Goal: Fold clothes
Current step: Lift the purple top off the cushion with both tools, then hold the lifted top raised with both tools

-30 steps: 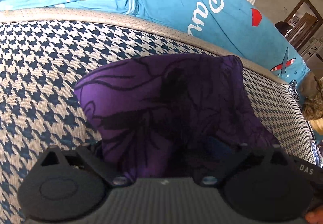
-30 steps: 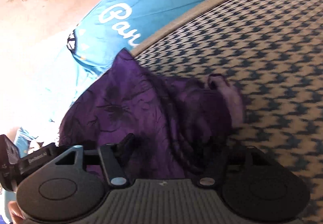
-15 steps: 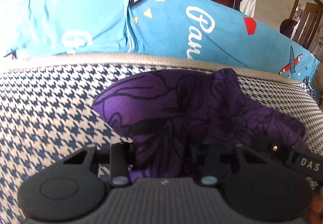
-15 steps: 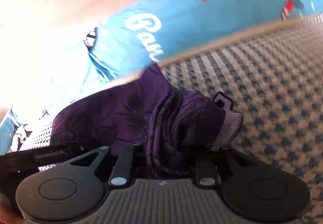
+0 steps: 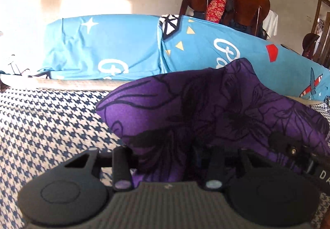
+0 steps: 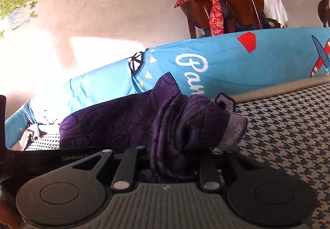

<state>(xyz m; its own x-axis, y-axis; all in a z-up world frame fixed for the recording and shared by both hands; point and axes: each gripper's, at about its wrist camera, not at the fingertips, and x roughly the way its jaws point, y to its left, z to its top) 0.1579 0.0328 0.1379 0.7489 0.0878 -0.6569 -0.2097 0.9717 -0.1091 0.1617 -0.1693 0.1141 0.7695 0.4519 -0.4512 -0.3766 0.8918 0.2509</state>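
Note:
A purple garment with a black flower print [image 5: 206, 109] hangs bunched between both grippers above a blue-and-white houndstooth surface [image 5: 45, 125]. My left gripper [image 5: 169, 158] is shut on one bunch of its cloth, which hides the fingertips. In the right wrist view the same purple garment [image 6: 181, 121] is gathered into folds, with a pale lilac band at its right end. My right gripper [image 6: 171, 161] is shut on that gathered part. The other gripper's black body shows at each view's edge, close by.
A bright blue sheet with white lettering [image 5: 127, 47] lies over a long raised form behind the houndstooth surface. Dark wooden chairs with a red patterned cloth [image 5: 218, 0] draped on them stand further back by the wall. A doorway [image 5: 321, 28] is at the far right.
Both grippers have risen and tilted up with the purple garment, so the wall and chairs now show. The cloth has lifted off the houndstooth surface and bunched tighter.

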